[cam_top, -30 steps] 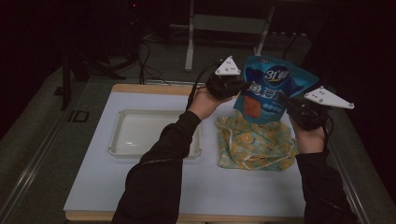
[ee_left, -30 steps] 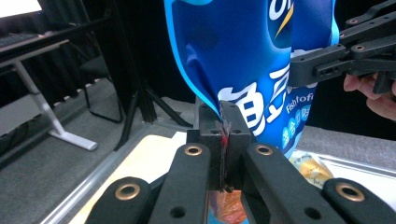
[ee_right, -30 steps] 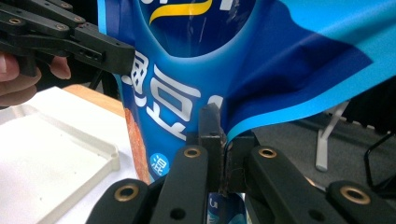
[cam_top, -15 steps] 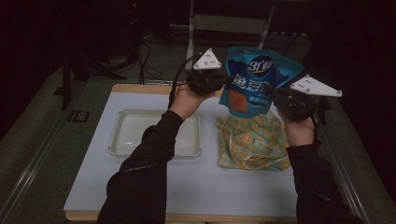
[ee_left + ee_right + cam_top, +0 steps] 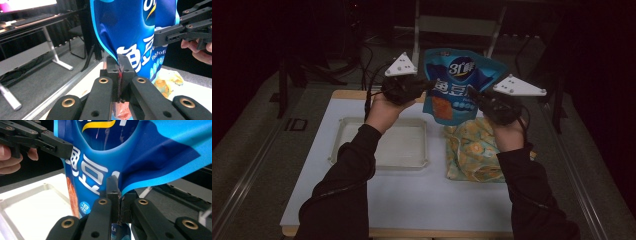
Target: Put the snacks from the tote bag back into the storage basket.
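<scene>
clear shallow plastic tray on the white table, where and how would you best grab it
Probably the near long rim of the clear shallow plastic tray, from the person's side, one jaw over the raised lip. It lies flat, so its low walls give little else to pinch. Both grippers are currently shut on the blue snack bag.

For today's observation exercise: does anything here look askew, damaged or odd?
Nothing spilled or torn. The glossy blue snack pouch hangs above the table, pinched at opposite edges by the left gripper and right gripper, its upper right side creased.
</scene>
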### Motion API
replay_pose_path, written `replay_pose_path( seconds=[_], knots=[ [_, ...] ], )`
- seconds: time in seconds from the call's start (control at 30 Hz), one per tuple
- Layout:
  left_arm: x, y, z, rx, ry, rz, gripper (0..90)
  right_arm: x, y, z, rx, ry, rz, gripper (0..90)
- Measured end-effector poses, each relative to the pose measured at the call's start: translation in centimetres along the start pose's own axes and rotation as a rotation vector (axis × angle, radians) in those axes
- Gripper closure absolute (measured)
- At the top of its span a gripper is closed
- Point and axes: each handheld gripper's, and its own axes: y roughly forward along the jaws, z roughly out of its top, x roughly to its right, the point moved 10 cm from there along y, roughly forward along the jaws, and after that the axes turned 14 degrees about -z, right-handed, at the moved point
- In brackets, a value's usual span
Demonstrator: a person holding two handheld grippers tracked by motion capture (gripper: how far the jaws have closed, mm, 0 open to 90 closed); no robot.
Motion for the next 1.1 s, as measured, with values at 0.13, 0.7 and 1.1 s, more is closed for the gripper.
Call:
replay_pose_path(
  seconds=[0.13,0.7,1.1],
  knots=[
    [-0.5,-1.6,-1.0,-0.012,-0.012,0.022,90.0,-1.7,0.9,0.1,-0.004,-0.01,0.025,88.8],
    [-2.3,-8.9,-3.6,-0.032,-0.05,0.11,90.0,-8.6,4.2,1.9,0.005,-0.041,0.121,88.8],
    [-3.4,-13.3,-6.5,-0.052,-0.091,0.166,90.0,-13.8,6.4,1.9,0.003,-0.042,0.172,88.8]
  ],
)
